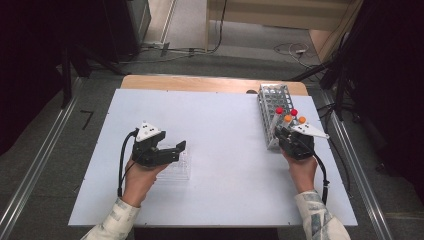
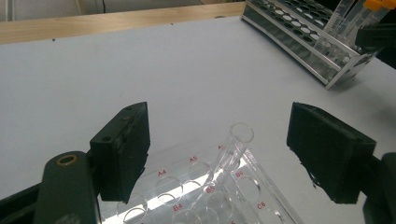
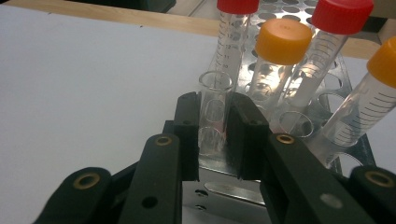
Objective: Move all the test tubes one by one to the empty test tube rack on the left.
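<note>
My right gripper (image 3: pixel 215 135) is shut on a clear open glass tube (image 3: pixel 214 112) that stands in the near end of the metal tube rack (image 1: pixel 274 109). Capped tubes stand just behind it, two red-capped (image 3: pixel 342 14) and two orange-capped (image 3: pixel 283 41). In the high view the right gripper (image 1: pixel 284 134) sits at the rack's near end. My left gripper (image 2: pixel 219 154) is open, its jaws wide apart above a clear plastic well plate (image 2: pixel 261 205) with red labels. A second clear open tube (image 2: pixel 236 145) leans in one of the plate's wells between the jaws, untouched. In the high view the left gripper (image 1: pixel 176 148) hovers over the plate (image 1: pixel 181 169).
The white table top (image 1: pixel 220 150) has a wooden strip (image 1: pixel 200 83) along its far edge. Metal rails run down the floor on both sides. Cables lie on the floor beyond the table.
</note>
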A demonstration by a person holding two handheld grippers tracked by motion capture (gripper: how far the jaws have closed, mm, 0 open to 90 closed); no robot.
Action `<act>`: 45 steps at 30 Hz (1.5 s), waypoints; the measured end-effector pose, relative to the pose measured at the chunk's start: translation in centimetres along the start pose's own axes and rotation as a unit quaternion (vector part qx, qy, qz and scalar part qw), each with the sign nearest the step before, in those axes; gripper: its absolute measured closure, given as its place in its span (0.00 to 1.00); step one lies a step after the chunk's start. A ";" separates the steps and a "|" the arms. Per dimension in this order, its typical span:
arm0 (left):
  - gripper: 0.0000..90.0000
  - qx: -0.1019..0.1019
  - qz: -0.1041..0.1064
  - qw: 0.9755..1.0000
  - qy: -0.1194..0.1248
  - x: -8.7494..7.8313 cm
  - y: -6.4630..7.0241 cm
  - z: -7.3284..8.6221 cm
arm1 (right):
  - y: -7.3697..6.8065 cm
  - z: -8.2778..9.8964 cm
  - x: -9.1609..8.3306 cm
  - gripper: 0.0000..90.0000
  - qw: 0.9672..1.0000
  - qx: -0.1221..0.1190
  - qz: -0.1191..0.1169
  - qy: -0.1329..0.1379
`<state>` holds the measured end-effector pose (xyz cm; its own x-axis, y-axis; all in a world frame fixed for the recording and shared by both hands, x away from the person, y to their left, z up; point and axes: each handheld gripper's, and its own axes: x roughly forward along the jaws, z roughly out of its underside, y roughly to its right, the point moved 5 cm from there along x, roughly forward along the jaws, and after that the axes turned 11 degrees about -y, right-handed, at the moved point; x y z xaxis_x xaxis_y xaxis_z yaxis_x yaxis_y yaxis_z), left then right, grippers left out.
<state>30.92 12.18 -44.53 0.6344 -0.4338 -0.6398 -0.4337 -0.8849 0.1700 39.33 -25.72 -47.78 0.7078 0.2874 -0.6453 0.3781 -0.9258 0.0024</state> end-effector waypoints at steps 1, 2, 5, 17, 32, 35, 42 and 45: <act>0.24 0.000 0.000 1.000 0.000 0.0 0.0 0.0 | 0.0 0.0 0.0 0.81 1.000 -0.001 0.003 0.000; 0.24 0.000 0.000 1.000 0.001 0.0 0.0 0.0 | -0.1 -0.1 -0.1 0.81 1.000 -0.002 0.004 0.002; 0.24 -0.001 0.000 1.000 0.002 -0.1 0.0 0.0 | -0.1 -0.5 -0.8 0.81 1.000 0.000 0.001 0.014; 0.25 0.000 0.002 1.000 0.004 -0.1 0.1 -0.1 | -0.4 -2.5 -4.4 0.82 0.998 0.002 -0.003 0.062; 0.25 0.000 0.003 1.000 0.009 -0.4 0.2 -0.1 | -3.0 -3.0 -5.3 0.82 0.997 -0.024 -0.036 0.057; 0.25 0.001 0.004 1.000 0.011 -0.5 0.3 -0.2 | -4.0 -2.9 -5.0 0.82 0.997 -0.030 -0.050 0.049; 0.25 -0.001 0.010 1.000 0.017 -0.7 0.7 -0.3 | -7.0 -2.4 -4.2 0.82 0.994 -0.053 -0.093 0.029; 0.25 0.000 0.012 1.000 0.019 -0.8 0.9 -0.4 | -8.3 -2.1 -3.9 0.82 0.992 -0.062 -0.107 0.023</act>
<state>30.30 11.67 -43.58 0.6480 -0.4606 -0.6066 -0.4492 -0.8743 0.1840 34.68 -18.68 -43.63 0.6282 0.4880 -0.6060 0.5915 -0.8055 -0.0356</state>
